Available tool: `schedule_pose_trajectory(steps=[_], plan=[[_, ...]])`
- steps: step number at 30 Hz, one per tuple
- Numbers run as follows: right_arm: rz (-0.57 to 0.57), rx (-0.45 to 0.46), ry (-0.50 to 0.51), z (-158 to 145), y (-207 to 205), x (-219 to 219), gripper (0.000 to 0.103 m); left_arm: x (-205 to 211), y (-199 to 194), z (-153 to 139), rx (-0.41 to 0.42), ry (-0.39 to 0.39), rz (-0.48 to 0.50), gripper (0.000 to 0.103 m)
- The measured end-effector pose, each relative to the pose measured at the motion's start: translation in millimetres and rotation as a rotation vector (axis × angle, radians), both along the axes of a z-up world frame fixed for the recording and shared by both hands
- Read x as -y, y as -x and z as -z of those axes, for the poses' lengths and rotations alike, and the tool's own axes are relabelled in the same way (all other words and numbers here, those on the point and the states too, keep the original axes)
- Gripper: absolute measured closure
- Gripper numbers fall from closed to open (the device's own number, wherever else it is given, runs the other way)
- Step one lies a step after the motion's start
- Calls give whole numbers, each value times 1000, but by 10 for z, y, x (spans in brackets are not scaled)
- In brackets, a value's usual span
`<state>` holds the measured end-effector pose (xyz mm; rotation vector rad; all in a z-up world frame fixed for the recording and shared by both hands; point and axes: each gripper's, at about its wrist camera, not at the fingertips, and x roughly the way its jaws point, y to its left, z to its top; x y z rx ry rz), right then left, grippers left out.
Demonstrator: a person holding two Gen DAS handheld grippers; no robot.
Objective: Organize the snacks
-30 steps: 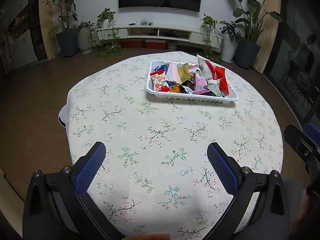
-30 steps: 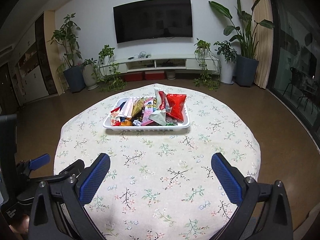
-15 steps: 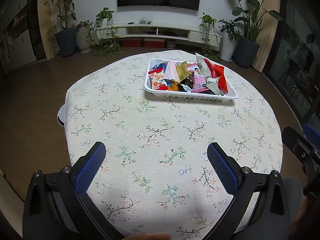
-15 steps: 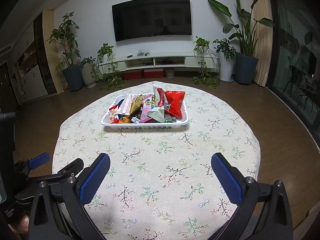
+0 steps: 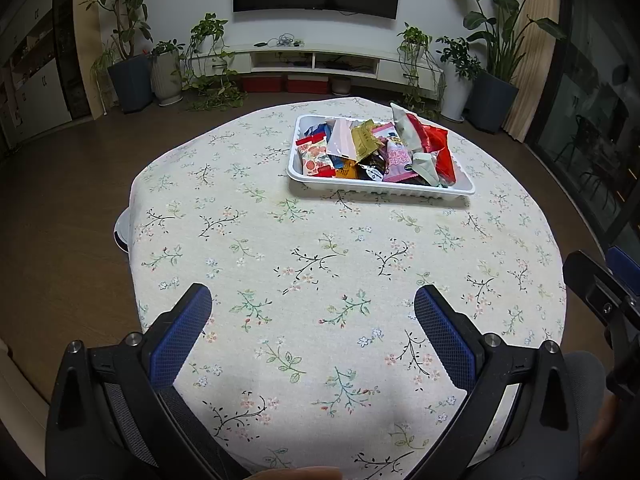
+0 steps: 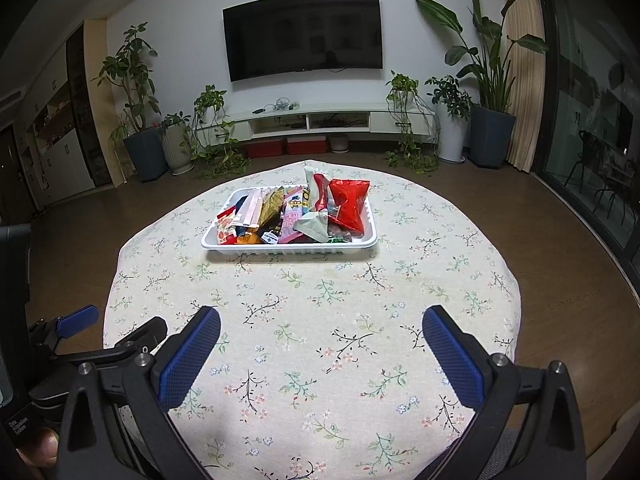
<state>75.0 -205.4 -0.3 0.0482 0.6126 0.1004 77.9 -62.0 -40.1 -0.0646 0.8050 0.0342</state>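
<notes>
Indoors, a round worktop (image 5: 280, 240) draped in a floral cloth carries a white plastic tray (image 5: 298, 164) on its far side, heaped with snack packets (image 5: 376, 148). Among them are a red bag (image 6: 348, 204) at the tray's right end, a pink packet (image 5: 396, 158) near the middle, a gold one (image 5: 364, 140) beside it and a fruit-printed packet (image 5: 316, 158) at the left end; several stand tilted against one another.

Both sets of tongs hang over the near edge of the worktop, well apart from the tray. The left tongs (image 5: 312, 312) are spread wide with nothing between their blue-padded fingers (image 5: 180, 336). The right tongs (image 6: 320, 332) are likewise spread wide and hold nothing, their blue pads (image 6: 452, 356) apart above the cloth.

Behind the worktop, a dark television (image 6: 302, 34) hangs on a white wall above a low white cabinet (image 6: 312, 120), flanked by potted plants (image 6: 486, 80).
</notes>
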Motion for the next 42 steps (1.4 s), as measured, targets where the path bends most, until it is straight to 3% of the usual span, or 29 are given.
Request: schedule_pose_trajectory(steps=[42], plan=[[1,-10,3,52,21,18,0,-9,2,1,-1,1,0,0]])
